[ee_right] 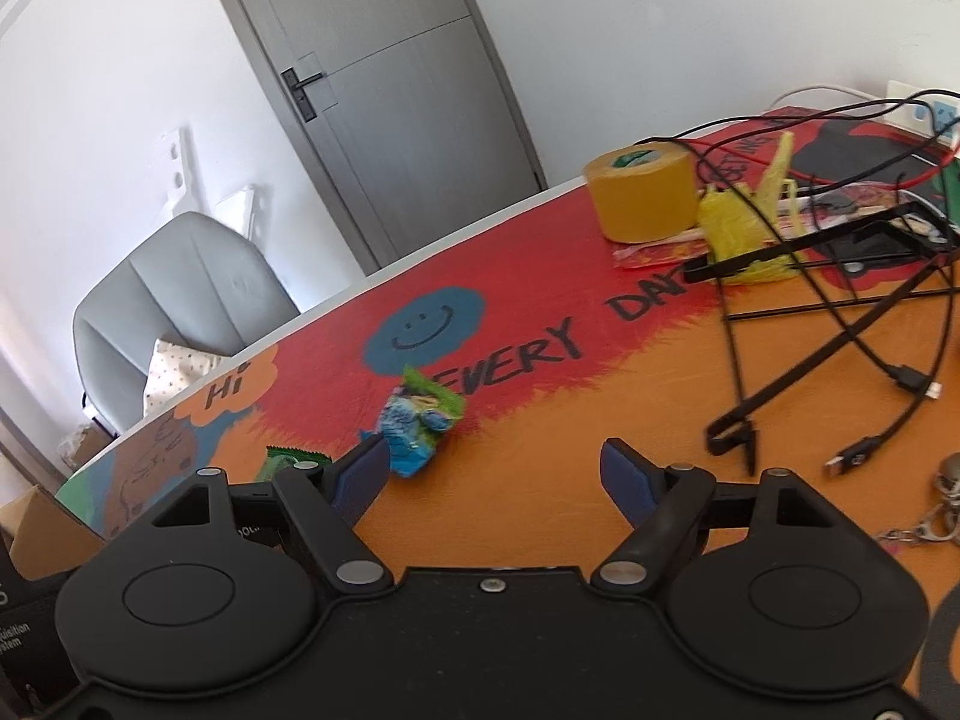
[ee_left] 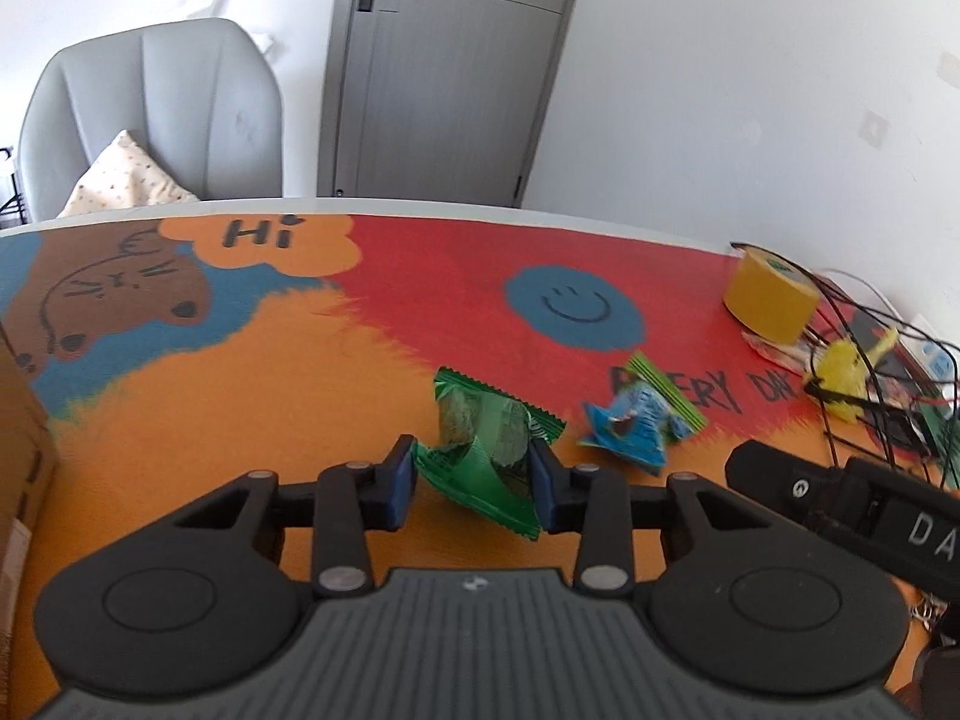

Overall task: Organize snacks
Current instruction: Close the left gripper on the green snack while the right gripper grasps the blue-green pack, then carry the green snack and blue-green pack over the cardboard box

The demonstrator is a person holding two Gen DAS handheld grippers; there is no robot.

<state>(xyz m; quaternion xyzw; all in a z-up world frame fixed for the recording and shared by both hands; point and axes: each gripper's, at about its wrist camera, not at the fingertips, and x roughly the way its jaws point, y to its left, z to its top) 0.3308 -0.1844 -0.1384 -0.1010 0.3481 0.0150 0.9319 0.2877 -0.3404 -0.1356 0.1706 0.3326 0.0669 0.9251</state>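
Note:
A crumpled green snack packet lies on the colourful table mat. My left gripper is shut on it, and both blue pads press its sides. To its right a blue snack packet with a green striped end rests on the mat. In the right wrist view my right gripper stands open just above the mat with nothing between its fingers. The blue packet lies just ahead of its left finger, outside the jaws. The green packet peeks out behind that finger.
A yellow tape roll, a yellow plastic bag and tangled black cables crowd the table's right side. A cardboard box stands at the left edge. A grey chair sits beyond the far edge.

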